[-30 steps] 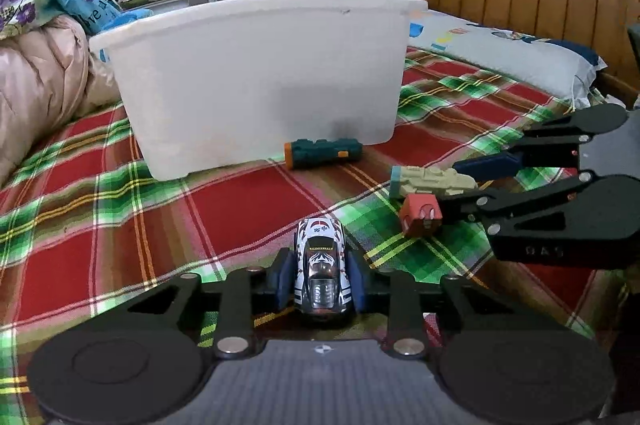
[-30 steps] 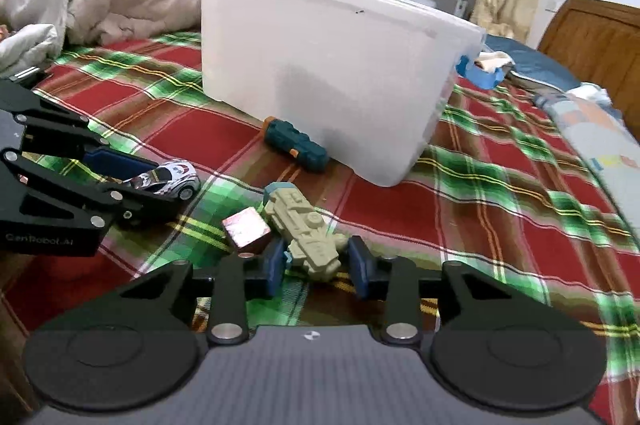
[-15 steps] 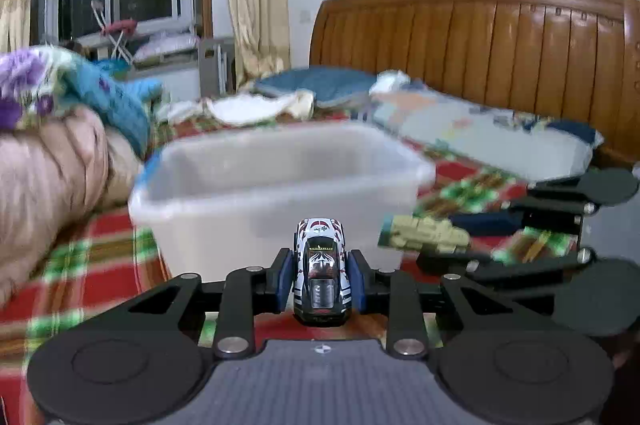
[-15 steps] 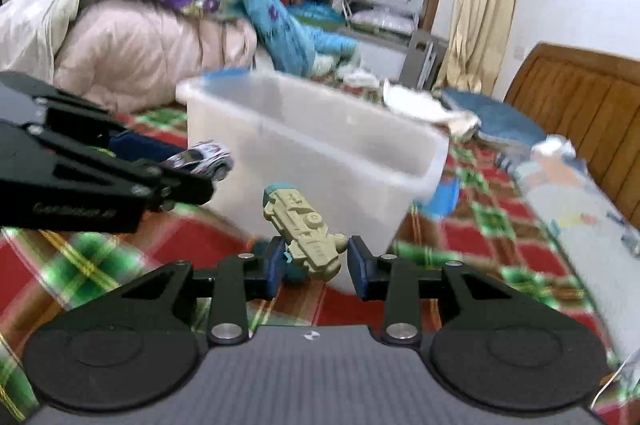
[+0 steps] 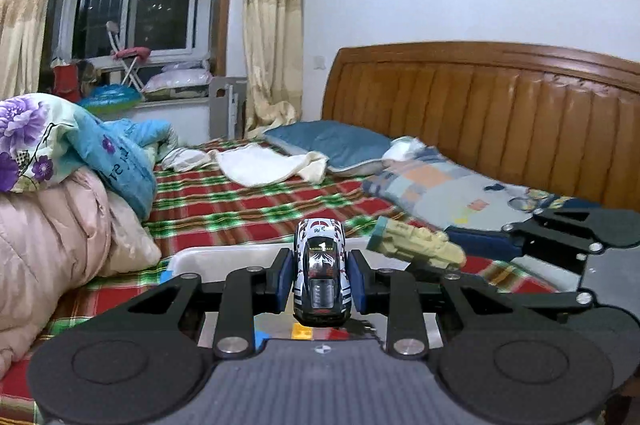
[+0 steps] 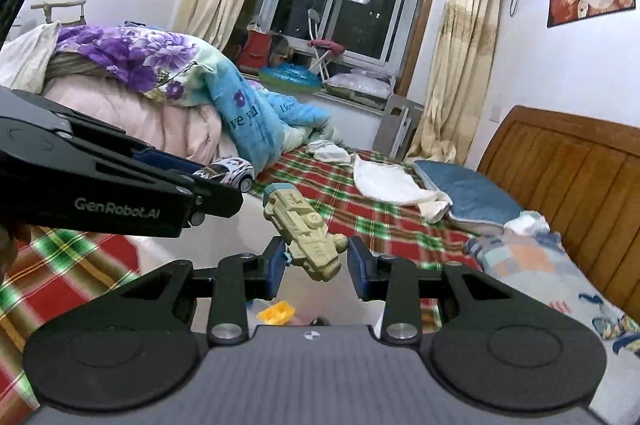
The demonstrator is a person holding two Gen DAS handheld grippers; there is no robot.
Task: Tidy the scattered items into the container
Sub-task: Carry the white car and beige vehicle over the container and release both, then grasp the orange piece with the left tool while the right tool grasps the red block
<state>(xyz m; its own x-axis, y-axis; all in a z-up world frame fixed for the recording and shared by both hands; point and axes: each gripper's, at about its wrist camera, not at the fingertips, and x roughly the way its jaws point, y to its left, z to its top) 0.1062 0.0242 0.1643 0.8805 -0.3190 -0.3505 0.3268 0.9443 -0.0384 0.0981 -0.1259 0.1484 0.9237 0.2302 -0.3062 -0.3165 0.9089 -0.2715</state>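
Below both raised tools, container (image 5: 224, 259) interior now shows; toys stay clamped.

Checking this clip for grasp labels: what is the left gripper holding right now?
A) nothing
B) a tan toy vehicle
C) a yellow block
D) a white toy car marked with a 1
D: in the left wrist view the left gripper has its blue pads pressed on both sides of the white toy car; the tan toy sits in the right gripper.

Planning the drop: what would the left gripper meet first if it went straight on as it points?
Probably the far rim of the white plastic bin, then plaid bedding; the left gripper grips a white toy car. Depth unclear.
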